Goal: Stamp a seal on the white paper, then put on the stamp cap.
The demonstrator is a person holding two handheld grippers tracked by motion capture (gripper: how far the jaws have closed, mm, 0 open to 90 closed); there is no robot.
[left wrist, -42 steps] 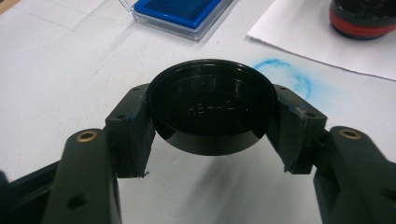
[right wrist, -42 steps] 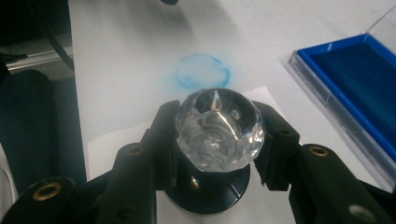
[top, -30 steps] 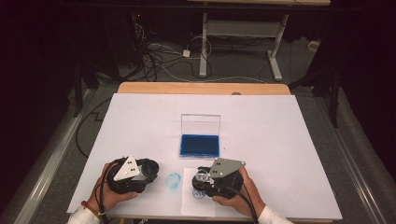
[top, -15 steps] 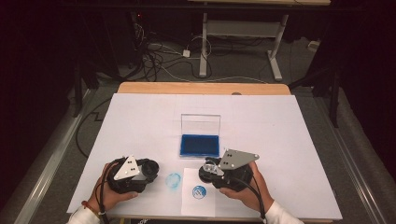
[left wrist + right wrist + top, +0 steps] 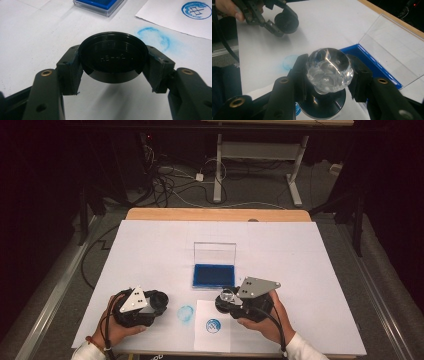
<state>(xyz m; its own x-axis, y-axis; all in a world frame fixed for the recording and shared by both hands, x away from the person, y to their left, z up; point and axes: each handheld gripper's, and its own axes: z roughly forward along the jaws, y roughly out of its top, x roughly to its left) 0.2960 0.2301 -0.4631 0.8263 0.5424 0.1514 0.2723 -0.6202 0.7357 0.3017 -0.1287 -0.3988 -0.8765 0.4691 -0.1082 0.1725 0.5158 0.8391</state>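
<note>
My left gripper (image 5: 159,303) rests at the front left of the white table, shut on a round black cap (image 5: 113,56) held by its rim between both pads. At the front centre my right gripper (image 5: 226,299) is shut on a stamp with a clear faceted knob (image 5: 328,70) and a round black base (image 5: 324,106). It hovers just above the far edge of a white paper sheet (image 5: 212,340) that bears a round blue print (image 5: 213,325). The blue ink pad (image 5: 213,274) lies just behind, its clear lid (image 5: 215,252) standing up.
A faint blue ring smudge (image 5: 185,313) marks the table between the two grippers. The table's front edge lies close under both hands. A wooden strip (image 5: 215,214) runs along the far edge, with cables and desk legs on the floor beyond.
My right gripper has lifted the stamp off the paper and moved right and toward the ink pad, uncovering the blue print. The left gripper has stayed still.
</note>
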